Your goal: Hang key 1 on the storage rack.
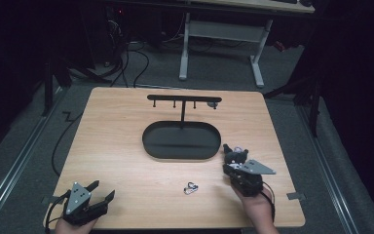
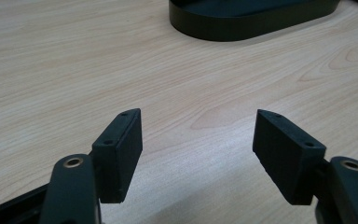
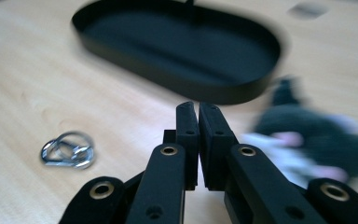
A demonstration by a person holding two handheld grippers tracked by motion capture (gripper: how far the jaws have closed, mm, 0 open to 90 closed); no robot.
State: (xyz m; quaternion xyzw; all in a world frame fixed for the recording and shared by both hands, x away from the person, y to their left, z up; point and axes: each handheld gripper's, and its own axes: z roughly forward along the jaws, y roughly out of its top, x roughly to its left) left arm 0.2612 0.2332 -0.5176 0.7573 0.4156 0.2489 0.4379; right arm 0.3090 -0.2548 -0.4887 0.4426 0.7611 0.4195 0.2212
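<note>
On a pale wooden table [image 1: 126, 146], the right gripper [image 1: 230, 152] hovers with its jaws pressed together and nothing between them, just beside a small black-and-pink keychain charm [image 1: 237, 154] that shows blurred at the gripper's 3 o'clock in the right gripper view [image 3: 307, 140]. A silver ring clip [image 1: 191, 188] lies flat on the wood at the right gripper's 8 o'clock in the high view, near but not touching; in the right gripper view it sits at 9 o'clock of the jaws [image 3: 68, 150]. The black oval tray [image 1: 151, 141] of a hook stand [image 1: 182, 99] lies at 11 o'clock of the right gripper. At the table's near left corner, the left gripper [image 1: 102, 190] holds its jaws wide over bare wood, well apart from the clip.
</note>
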